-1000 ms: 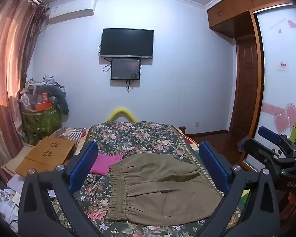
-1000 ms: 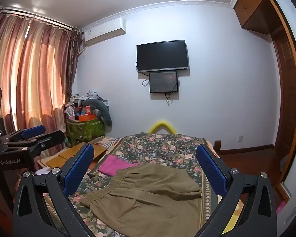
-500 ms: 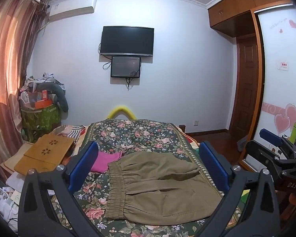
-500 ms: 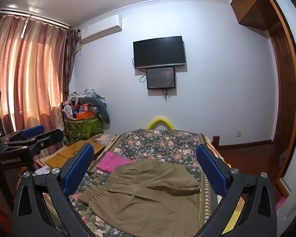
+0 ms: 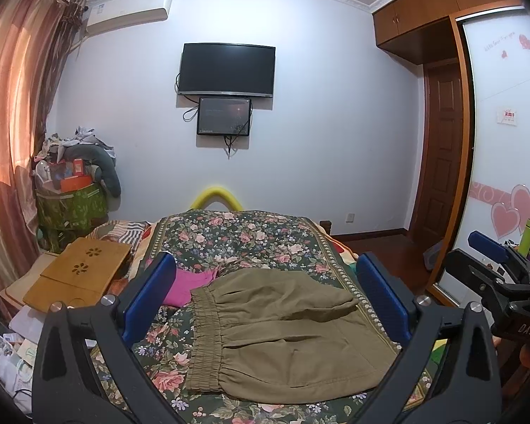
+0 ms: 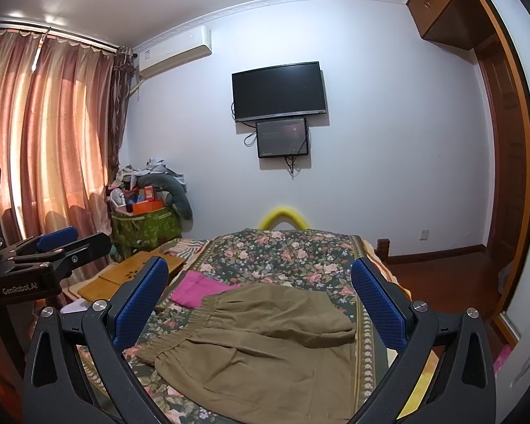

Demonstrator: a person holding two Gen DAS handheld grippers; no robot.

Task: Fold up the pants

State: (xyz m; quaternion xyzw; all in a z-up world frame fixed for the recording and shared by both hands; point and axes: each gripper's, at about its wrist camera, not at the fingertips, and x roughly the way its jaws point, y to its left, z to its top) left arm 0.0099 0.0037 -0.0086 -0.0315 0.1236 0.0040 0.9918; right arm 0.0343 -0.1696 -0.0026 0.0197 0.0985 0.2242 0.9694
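Olive-brown pants (image 5: 282, 328) lie folded on the floral bedspread (image 5: 243, 236), elastic waistband to the left. They also show in the right wrist view (image 6: 265, 346). My left gripper (image 5: 265, 304) is open and empty, held above the near end of the bed with the pants between its blue pads (image 5: 148, 296). My right gripper (image 6: 261, 304) is open and empty, also above the pants. The right gripper shows at the right edge of the left wrist view (image 5: 494, 265). The left gripper shows at the left edge of the right wrist view (image 6: 53, 247).
A pink cloth (image 5: 187, 284) lies on the bed by the waistband. A wooden lap tray (image 5: 77, 275) sits left of the bed. A green bag of clutter (image 5: 70, 205) stands in the corner. A wardrobe (image 5: 505, 176) is on the right.
Both grippers have tilted slightly downward, so the bed and pants sit a little higher in view. Both stay open and the pants have not moved.
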